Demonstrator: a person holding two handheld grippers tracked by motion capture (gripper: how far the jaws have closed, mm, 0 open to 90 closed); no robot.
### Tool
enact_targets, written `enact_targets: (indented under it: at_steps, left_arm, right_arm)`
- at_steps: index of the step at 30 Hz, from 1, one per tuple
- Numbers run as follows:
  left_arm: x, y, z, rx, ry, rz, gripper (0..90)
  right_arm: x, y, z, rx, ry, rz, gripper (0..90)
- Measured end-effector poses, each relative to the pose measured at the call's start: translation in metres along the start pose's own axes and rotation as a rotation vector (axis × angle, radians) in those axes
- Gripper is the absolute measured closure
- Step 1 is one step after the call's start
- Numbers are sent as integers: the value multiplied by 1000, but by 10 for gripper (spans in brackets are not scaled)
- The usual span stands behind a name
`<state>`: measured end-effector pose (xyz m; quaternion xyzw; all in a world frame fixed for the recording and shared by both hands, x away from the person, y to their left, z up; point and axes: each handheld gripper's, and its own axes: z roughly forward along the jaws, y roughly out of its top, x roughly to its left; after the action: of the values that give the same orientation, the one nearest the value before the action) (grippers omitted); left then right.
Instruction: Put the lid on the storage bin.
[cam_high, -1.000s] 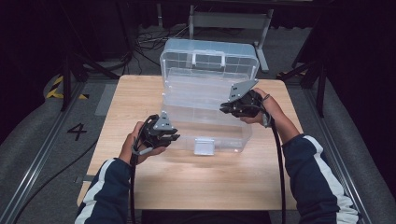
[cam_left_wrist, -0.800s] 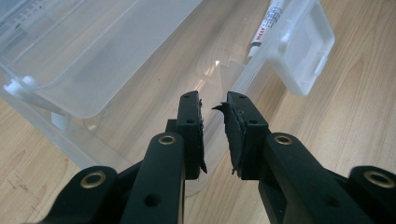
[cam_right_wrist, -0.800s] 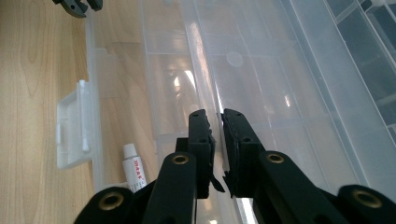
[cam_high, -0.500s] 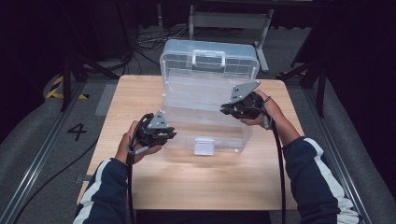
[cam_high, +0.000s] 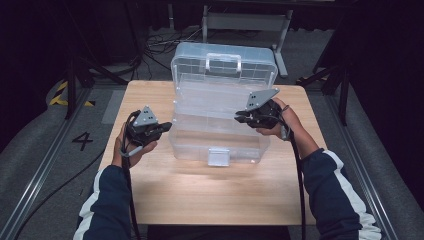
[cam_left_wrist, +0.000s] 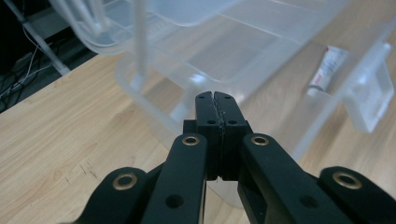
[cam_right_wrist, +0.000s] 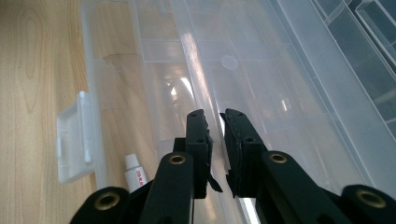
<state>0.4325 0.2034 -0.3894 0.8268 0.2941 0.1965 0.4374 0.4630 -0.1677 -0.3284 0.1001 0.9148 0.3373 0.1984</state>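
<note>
Risk of tipping the clear box: right gripper pinching its tray edge, left gripper closed empty, bracing nothing.

My right claw hides the tube's lower end; its red print is too small to read.

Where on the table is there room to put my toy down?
The widest bare wood is the near strip of the table, between the clear plastic box and the front edge. A narrower patch lies left of the box, but the left gripper hovers there. The right side is crowded: the right gripper is at the box.
</note>
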Motion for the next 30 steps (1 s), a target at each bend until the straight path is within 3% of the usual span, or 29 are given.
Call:
enact_targets:
  at_steps: [8, 16, 19, 24, 27, 30]
  left_arm:
    - [27, 3, 6, -55, 3, -80, 900]
    - [39, 27, 6, -86, 2, -59, 900]
    - [41, 39, 7, -111, -29, -28, 900]
    - [47, 54, 9, -128, -38, -8, 900]
    - [49, 60, 9, -140, -43, -10, 900]
    - [48, 66, 10, -160, -35, -38, 900]
  right_arm:
    - [1, -3, 0, -22, -9, 16, 798]
    - [2, -4, -1, -25, -14, 29, 795]
    - [3, -4, -1, -20, -18, 36, 793]
    - [6, -2, -1, -6, -42, 44, 780]
    - [9, -2, -1, -2, -57, 42, 778]
    - [10, -2, 0, -4, -59, 44, 778]
